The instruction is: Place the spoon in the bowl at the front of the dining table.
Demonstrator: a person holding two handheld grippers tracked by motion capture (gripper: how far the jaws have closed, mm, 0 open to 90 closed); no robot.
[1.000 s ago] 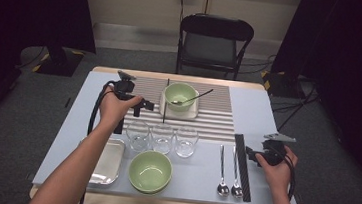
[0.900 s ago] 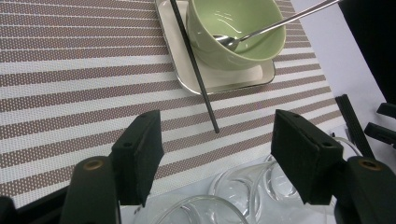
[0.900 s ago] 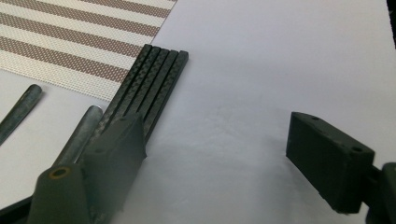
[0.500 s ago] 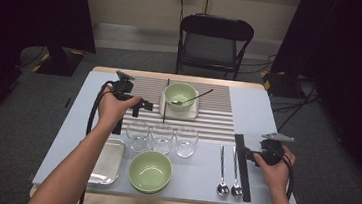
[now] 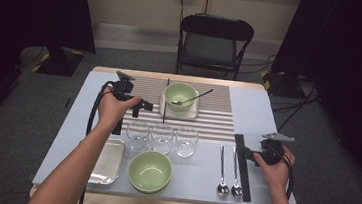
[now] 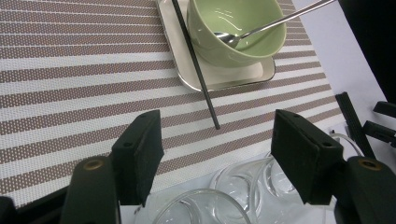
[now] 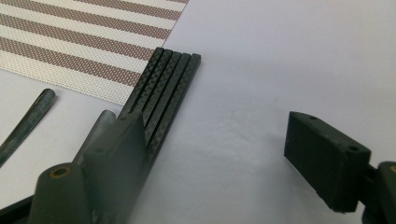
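Right gripper view puts my right gripper (image 7: 224, 158) with jaws spread and empty, the bundle of black chopsticks (image 7: 163, 88) lying on the table just beside its left jaw, long axis running away from me. From the high view, this right hand (image 5: 273, 163) is the nearer one; my left gripper (image 5: 143, 106) hovers spread over the striped mat (image 5: 217, 120), well apart, near a single chopstick (image 6: 196, 65).

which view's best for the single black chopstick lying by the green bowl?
Left gripper view: the chopstick shows close up, its upper part across the small tray beside the green bowl, its tip on the striped mat. The high view shows it whole but thin and small. The right gripper view looks at the stacked black chopsticks instead.
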